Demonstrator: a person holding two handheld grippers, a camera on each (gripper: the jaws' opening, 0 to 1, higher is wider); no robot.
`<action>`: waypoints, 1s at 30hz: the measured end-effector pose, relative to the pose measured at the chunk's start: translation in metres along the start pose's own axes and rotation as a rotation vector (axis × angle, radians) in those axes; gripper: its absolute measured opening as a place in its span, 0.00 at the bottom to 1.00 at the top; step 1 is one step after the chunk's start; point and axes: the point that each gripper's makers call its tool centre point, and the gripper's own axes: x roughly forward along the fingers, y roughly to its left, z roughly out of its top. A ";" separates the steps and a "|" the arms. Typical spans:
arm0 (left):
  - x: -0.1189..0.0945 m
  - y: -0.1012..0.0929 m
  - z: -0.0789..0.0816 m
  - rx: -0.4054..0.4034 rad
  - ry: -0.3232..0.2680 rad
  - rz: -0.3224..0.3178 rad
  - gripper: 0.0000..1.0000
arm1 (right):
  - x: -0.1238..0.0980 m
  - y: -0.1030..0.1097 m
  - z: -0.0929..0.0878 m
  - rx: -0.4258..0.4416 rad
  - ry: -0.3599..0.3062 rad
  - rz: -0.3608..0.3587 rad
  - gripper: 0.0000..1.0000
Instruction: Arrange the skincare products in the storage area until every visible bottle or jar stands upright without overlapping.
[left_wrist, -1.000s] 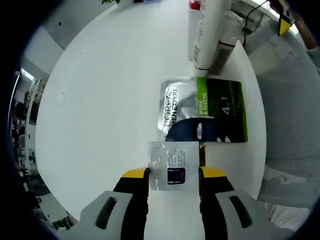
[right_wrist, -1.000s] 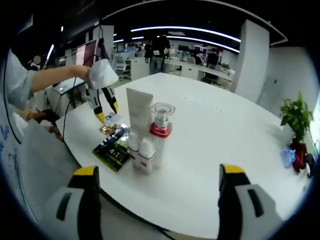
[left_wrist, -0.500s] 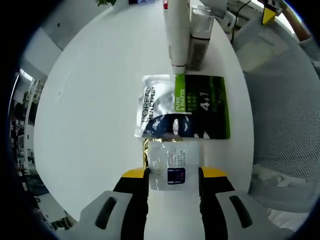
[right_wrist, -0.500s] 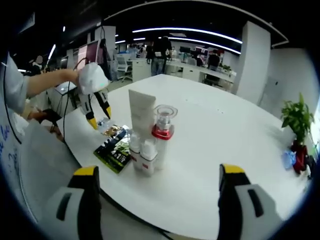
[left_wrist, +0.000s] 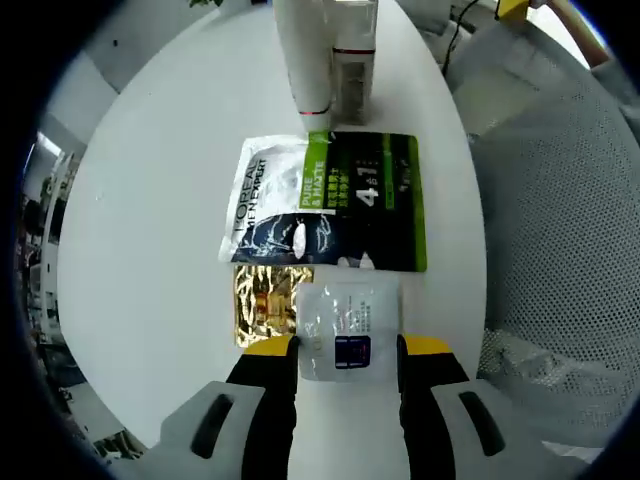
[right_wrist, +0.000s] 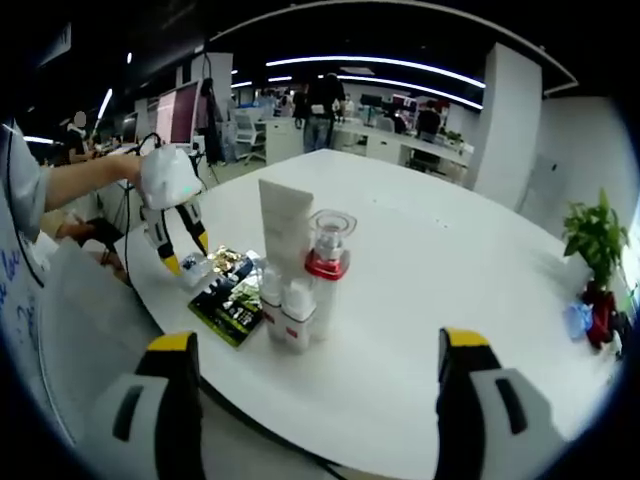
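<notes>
In the left gripper view, the left gripper (left_wrist: 348, 346) is closed on a small silver sachet (left_wrist: 347, 330) with a dark blue label, the packet pinched between the two yellow-tipped jaws just above the round white surface (left_wrist: 150, 220). Just beyond the sachet lies a gold foil packet (left_wrist: 265, 303), partly tucked under a larger flat sachet (left_wrist: 325, 203) that is silver on one half and green and black on the other (the lettering reads L'Oreal Men Expert). Past that sachet, near the surface's far edge, stand a white tube (left_wrist: 303, 55) and a clear pump bottle (left_wrist: 352, 60) side by side, both upright. In the right gripper view, the right gripper (right_wrist: 315, 385) is spread wide and empty, held above the near edge of the surface, well apart from the products. There the tube (right_wrist: 284, 240) and pump bottle (right_wrist: 324, 270), which has a red collar, stand together, with the flat sachets (right_wrist: 228, 300) lying just beside them and the left gripper (right_wrist: 180, 262) lowered at their far side.
</notes>
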 end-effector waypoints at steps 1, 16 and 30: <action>0.001 -0.002 0.000 0.001 0.003 -0.002 0.37 | 0.000 0.000 0.000 -0.001 0.001 0.001 1.00; 0.012 -0.014 0.002 -0.009 -0.011 -0.031 0.37 | 0.002 0.002 0.000 -0.009 0.007 0.011 1.00; 0.015 -0.016 0.002 0.023 0.005 -0.011 0.37 | 0.004 0.005 -0.001 -0.015 0.011 0.022 1.00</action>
